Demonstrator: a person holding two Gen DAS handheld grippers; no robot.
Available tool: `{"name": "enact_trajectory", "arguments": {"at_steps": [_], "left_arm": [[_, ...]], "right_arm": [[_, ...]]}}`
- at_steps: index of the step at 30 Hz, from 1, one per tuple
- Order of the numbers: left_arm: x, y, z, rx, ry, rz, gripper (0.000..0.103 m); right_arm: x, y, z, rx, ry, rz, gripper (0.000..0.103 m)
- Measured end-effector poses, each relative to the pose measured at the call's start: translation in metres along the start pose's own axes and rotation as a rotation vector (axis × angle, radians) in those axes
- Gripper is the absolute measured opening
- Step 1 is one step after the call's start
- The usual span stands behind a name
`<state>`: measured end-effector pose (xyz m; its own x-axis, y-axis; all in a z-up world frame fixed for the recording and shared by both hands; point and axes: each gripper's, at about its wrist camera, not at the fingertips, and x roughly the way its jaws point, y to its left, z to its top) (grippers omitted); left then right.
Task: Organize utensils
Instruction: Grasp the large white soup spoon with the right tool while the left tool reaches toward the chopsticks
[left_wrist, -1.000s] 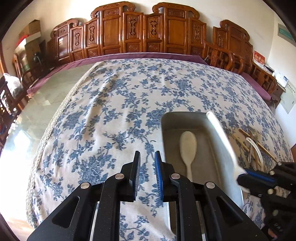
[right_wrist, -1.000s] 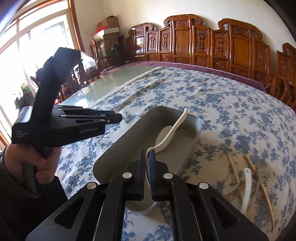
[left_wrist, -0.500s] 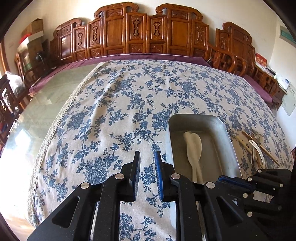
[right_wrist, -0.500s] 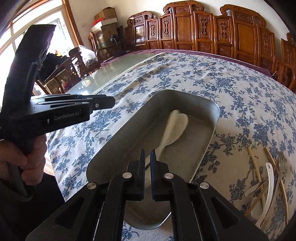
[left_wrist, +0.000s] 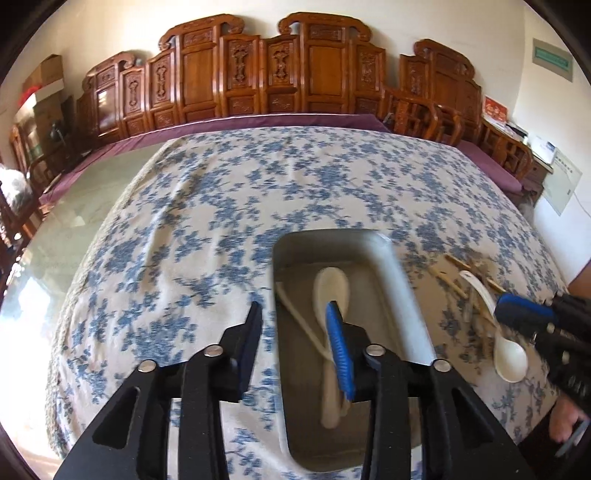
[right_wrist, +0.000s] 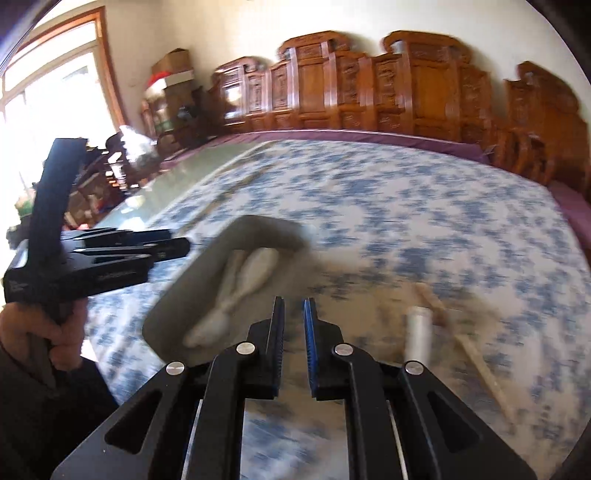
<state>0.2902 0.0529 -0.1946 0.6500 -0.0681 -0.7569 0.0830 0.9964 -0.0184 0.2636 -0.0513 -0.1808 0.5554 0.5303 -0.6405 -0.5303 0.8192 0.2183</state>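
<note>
A grey metal tray (left_wrist: 402, 295) lies on the blue-flowered tablecloth and holds two white spoons (left_wrist: 330, 290). It also shows, blurred, in the right wrist view (right_wrist: 192, 291) with the spoons (right_wrist: 240, 280) inside. My left gripper (left_wrist: 293, 314) is open and empty, its jaws straddling the tray's left rim. My right gripper (right_wrist: 293, 314) is slightly open and empty, to the right of the tray; it shows in the left wrist view (left_wrist: 524, 314) above a loose white spoon (left_wrist: 508, 358). Wooden chopsticks (left_wrist: 448, 280) and another white spoon (left_wrist: 476, 286) lie beside it.
The tablecloth (left_wrist: 258, 192) covers a glass-topped table (left_wrist: 74, 206) that is bare at the left. Carved wooden chairs (left_wrist: 314, 74) line the far edge. In the right wrist view the loose utensils (right_wrist: 417, 328) lie blurred at the right.
My left gripper has opened wide. My right gripper has let go of the spoon, which now lies in the tray, opened slightly and swung right toward the loose utensils.
</note>
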Motion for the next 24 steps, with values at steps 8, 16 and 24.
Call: {"name": "enact_trajectory", "arguments": {"at_steps": [8,16,24], "left_arm": [[0.002,-0.045,0.003,0.063,-0.008,-0.065,0.038],[0.008,-0.069,-0.004,0.09,0.012,-0.097,0.038],[0.008,-0.084,-0.01,0.112,0.013,-0.123,0.038]], "right_arm": [[0.002,-0.045,-0.028,-0.024,0.077,-0.153,0.018],[0.023,-0.063,-0.048,0.032,0.131,-0.174,0.024],[0.037,-0.069,-0.057,0.079,0.174,-0.149,0.024]]}}
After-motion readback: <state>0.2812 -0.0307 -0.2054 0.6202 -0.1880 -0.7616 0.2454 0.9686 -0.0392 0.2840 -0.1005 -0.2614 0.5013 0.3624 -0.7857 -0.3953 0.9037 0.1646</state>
